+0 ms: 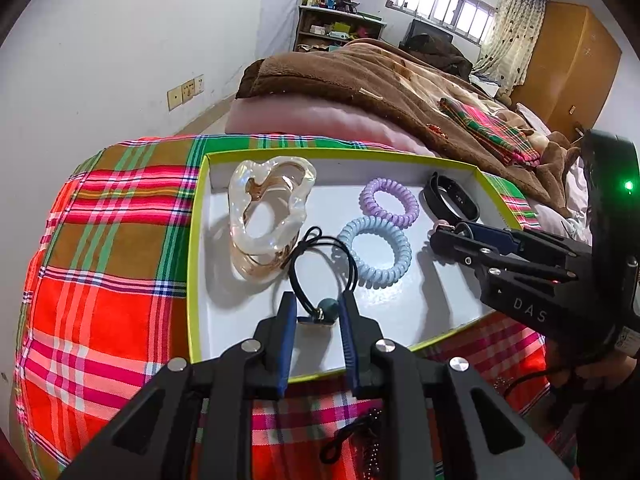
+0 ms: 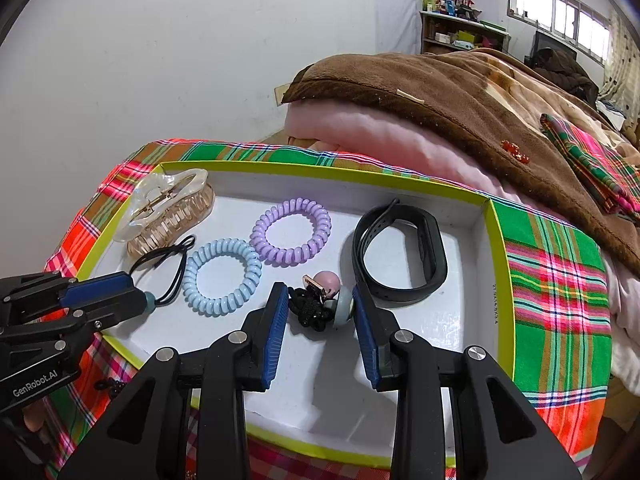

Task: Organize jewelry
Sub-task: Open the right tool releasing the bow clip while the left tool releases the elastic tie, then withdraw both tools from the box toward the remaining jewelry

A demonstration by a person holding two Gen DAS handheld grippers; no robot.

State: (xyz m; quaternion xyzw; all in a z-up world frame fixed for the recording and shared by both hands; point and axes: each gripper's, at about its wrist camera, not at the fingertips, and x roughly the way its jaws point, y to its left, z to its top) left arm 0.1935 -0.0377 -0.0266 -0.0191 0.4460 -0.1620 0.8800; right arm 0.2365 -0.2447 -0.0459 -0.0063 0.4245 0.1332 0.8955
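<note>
A yellow-rimmed box lid (image 2: 496,248) on the plaid-covered bed serves as the jewelry tray. The left hand-held gripper (image 1: 318,316) brackets a black elastic hair tie (image 1: 320,256), apparently releasing it. The right hand-held gripper (image 2: 320,304), jaws wide, straddles a beaded hair tie (image 2: 320,300), likely just placed.

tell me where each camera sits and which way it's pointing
Left wrist: on the left gripper, looking along its fingers into the shallow white box with yellow-green rim; a thin black elastic hair tie with a teal bead lies between its open fingers, and the right gripper shows at right.
Right wrist: on the right gripper, over a black hair tie with pink and grey beads; the left gripper shows at left.
Shared: the box, both grippers.
</note>
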